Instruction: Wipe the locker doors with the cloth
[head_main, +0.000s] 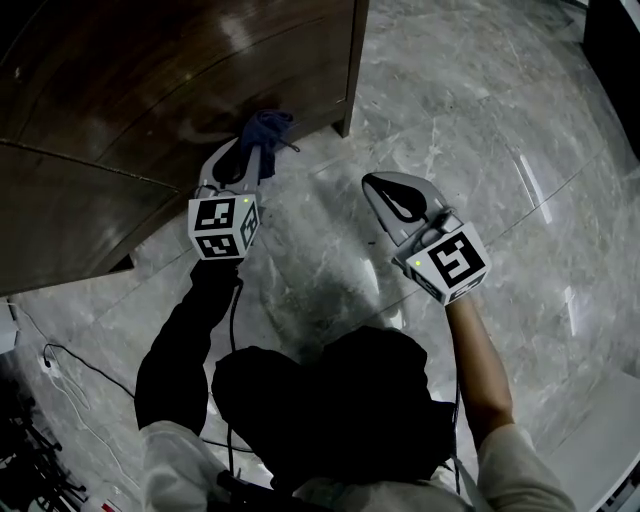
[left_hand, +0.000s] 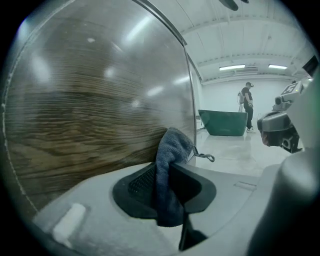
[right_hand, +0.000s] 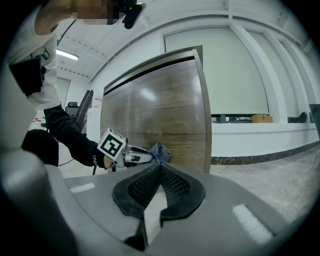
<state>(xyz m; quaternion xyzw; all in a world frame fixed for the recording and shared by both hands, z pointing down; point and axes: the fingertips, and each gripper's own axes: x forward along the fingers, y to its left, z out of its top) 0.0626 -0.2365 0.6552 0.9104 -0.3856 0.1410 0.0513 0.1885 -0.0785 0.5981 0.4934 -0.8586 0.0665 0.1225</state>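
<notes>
Head view: left tongs (head_main: 250, 152) press the cloth (head_main: 266, 128) at the locker door (head_main: 150, 90), low near its edge; right tongs (head_main: 380, 187) hang aside. Left gripper view: clamped on the cloth, mid-wipe. Right gripper view: closed together, empty. Next, likely sweep the cloth across the door with steady pressure.

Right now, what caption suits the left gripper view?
Left gripper shut on a grey-blue cloth, close beside the wood-grain locker door.
</notes>
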